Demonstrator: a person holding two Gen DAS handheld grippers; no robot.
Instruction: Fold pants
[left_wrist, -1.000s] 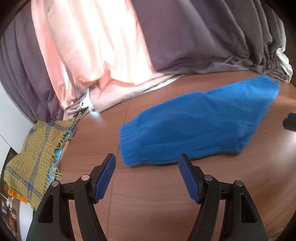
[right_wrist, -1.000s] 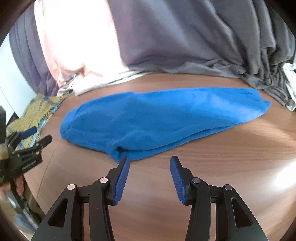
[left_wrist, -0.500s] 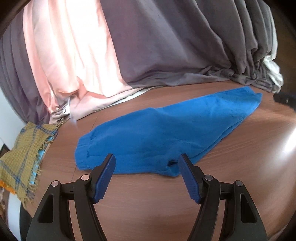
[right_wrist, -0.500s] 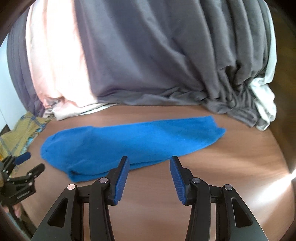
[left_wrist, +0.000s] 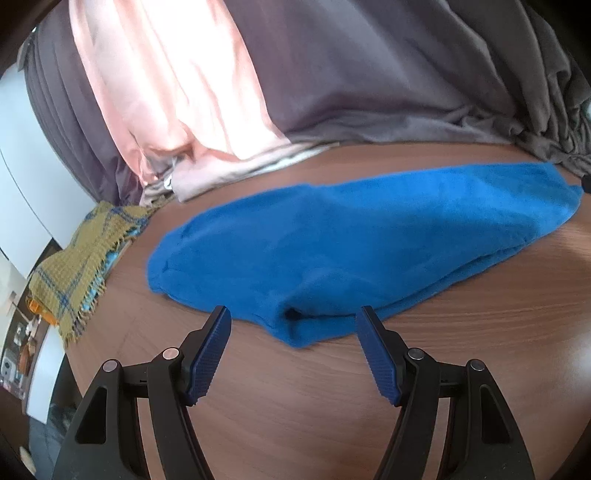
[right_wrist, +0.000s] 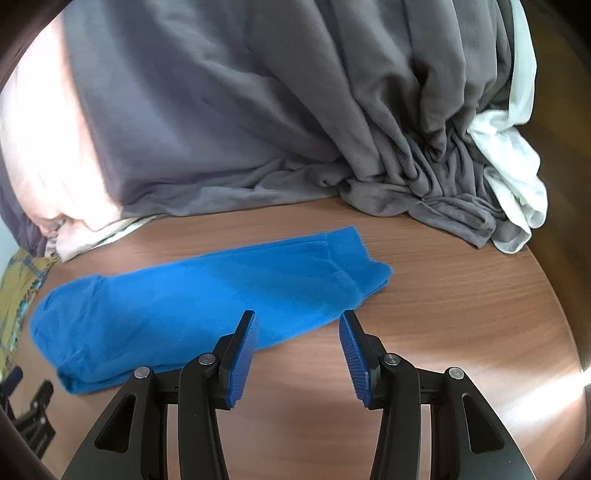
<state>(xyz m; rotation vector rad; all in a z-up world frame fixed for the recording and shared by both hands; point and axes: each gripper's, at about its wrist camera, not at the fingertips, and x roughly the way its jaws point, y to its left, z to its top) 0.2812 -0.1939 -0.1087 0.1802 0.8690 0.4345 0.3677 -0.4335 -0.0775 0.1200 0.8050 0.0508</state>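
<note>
The blue pants (left_wrist: 351, 240) lie folded lengthwise on the brown wooden table (left_wrist: 295, 406), stretched left to right. My left gripper (left_wrist: 293, 326) is open and empty, with the near folded corner of the pants between its fingertips. In the right wrist view the pants (right_wrist: 192, 295) run from lower left to the ribbed cuff end at centre right. My right gripper (right_wrist: 297, 326) is open and empty, just in front of the near edge beside the cuff end. The left gripper (right_wrist: 26, 402) shows at the lower left of the right wrist view.
Grey curtains (right_wrist: 258, 110) and a pink sunlit curtain (left_wrist: 166, 92) hang behind the table and drape onto its far edge. A white cloth (right_wrist: 513, 177) bunches at the right. A yellow plaid cloth (left_wrist: 77, 266) hangs off the table's left edge.
Both grippers have moved rightward along the pants and closer. The left now faces the near folded corner, the right the cuff end. Both stayed open.
</note>
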